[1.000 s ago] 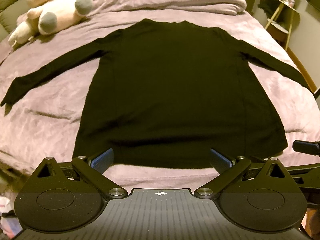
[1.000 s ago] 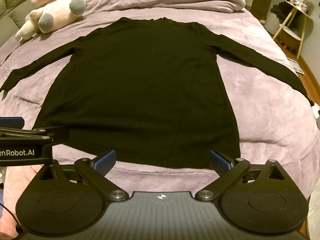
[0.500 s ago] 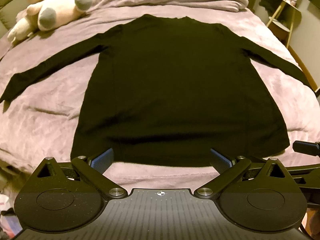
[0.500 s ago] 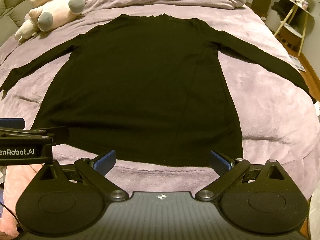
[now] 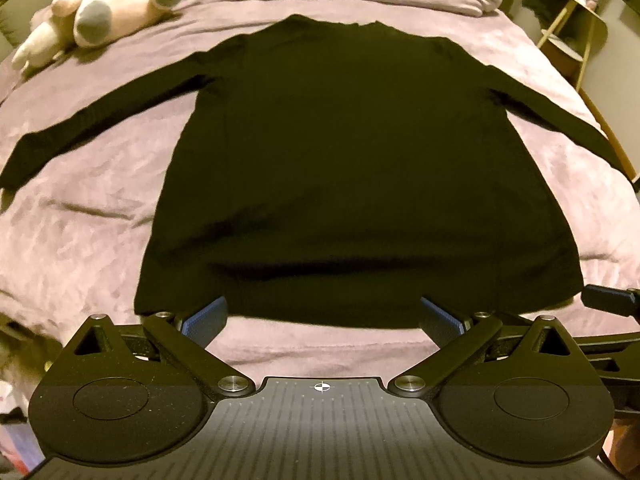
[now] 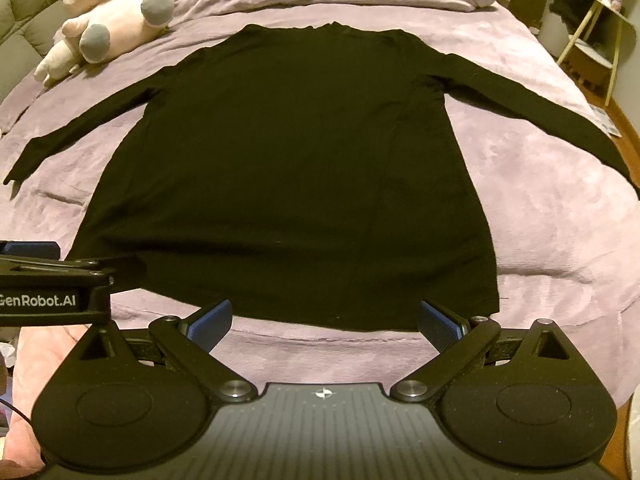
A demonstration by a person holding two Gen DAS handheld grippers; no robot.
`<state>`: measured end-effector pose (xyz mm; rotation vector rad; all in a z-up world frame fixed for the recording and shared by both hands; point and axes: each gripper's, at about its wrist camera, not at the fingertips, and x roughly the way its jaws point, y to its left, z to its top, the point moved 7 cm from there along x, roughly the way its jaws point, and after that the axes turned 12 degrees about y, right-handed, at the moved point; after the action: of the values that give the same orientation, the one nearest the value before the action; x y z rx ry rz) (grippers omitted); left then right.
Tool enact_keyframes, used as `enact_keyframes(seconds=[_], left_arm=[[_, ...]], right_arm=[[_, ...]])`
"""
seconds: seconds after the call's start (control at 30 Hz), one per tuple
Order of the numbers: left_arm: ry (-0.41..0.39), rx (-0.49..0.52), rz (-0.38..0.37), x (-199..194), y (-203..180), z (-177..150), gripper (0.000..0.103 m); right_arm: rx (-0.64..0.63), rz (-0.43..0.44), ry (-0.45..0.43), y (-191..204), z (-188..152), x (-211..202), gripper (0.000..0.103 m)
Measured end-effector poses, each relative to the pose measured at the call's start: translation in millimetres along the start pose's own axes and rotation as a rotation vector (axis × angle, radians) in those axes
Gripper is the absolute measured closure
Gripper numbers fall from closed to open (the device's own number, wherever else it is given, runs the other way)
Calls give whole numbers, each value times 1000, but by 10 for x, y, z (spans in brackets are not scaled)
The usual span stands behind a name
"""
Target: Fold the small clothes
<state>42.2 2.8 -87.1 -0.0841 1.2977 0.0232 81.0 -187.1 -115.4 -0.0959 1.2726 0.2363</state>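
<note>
Left hand-held gripper [image 5: 323, 318] spread wide, blue pads [image 5: 204, 320] apart and empty, poised just short of the hem of the black long-sleeved top [image 5: 352, 168]. Right hand-held gripper [image 6: 325, 320] likewise wide apart, gripping nothing, low at the same hem, nearer the top's right side. Top laid flat on the lilac bed cover [image 6: 540, 220], hem towards both grippers, neckline far, sleeves stretched out to either side. Plush toy [image 6: 116, 24] lying near the far left of the bed, well apart from the top. Small side table [image 6: 596, 36] off to the far right.
</note>
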Motion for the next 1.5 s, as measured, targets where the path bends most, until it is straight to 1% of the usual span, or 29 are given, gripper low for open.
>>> enact_keyframes(seconds=[0.13,0.2,0.27,0.3,0.33,0.37,0.43,0.47,0.5,0.6,0.63,0.7,0.73,0.77,0.8,0.87,0.93,1.0,1.07,1.13,1.17,1.27,1.33,1.4,1.47,1.5], left_arm=[[12,2,-5,37,-9,5,0],[11,-6,-13,50,4,32,0],[2,-14,-3,72,31,83,0],[-5,-19,7,91,54,117,0],[-12,-26,19,116,80,157,0],[-18,-32,31,142,98,203,0],[-32,-43,49,217,141,316,0],[-40,-48,53,259,153,381,0],[-46,-55,52,299,162,440,0],[-72,-84,28,444,167,654,0],[-78,-94,29,491,154,708,0],[-95,-119,42,622,162,830,0],[-90,-132,61,681,177,855,0],[-75,-150,84,761,196,894,0],[-63,-161,100,815,215,917,0],[-46,-170,119,902,237,950,0],[-37,-170,135,961,252,951,0],[-16,-174,146,1026,264,931,0],[-4,-191,145,1081,284,905,0],[-6,-210,136,1122,309,907,0],[-4,-213,133,1137,314,908,0],[-2,-212,120,1164,325,899,0],[0,-218,93,1174,354,891,0],[1,-228,55,1190,399,887,0],[2,-227,30,1189,419,873,0],[4,-220,26,1185,420,869,0]], right_arm=[[13,40,-2,-26,-23,53,4],[16,68,-16,-60,-29,75,4],[20,92,-65,-121,-2,66,4],[22,99,-114,-176,19,41,4],[27,99,-182,-260,48,3,4],[39,88,-271,-393,91,-45,4],[72,76,-386,-670,179,-90,4],[106,70,-405,-832,234,-80,4],[166,59,-405,-1052,309,-50,4],[342,48,-368,-1672,487,76,4],[411,52,-368,-1906,529,124,6],[568,81,-421,-2438,606,175,18],[636,100,-446,-2687,644,206,23],[702,123,-467,-2923,679,236,37],[763,143,-477,-3148,705,295,56],[894,174,-467,-3603,749,463,73],[1028,225,-484,-3996,753,612,73],[1138,260,-502,-4275,765,728,73],[1199,316,-514,-4467,798,865,73],[1241,341,-534,-4602,826,973,75],[1256,345,-535,-4639,849,1024,78],[1241,317,-536,-4687,957,1083,79],[1230,292,-538,-4764,987,1068,85],[1221,262,-527,-4851,1022,1081,95],[1222,244,-526,-4872,1027,1070,99],[1207,218,-518,-4848,1051,1037,100]])
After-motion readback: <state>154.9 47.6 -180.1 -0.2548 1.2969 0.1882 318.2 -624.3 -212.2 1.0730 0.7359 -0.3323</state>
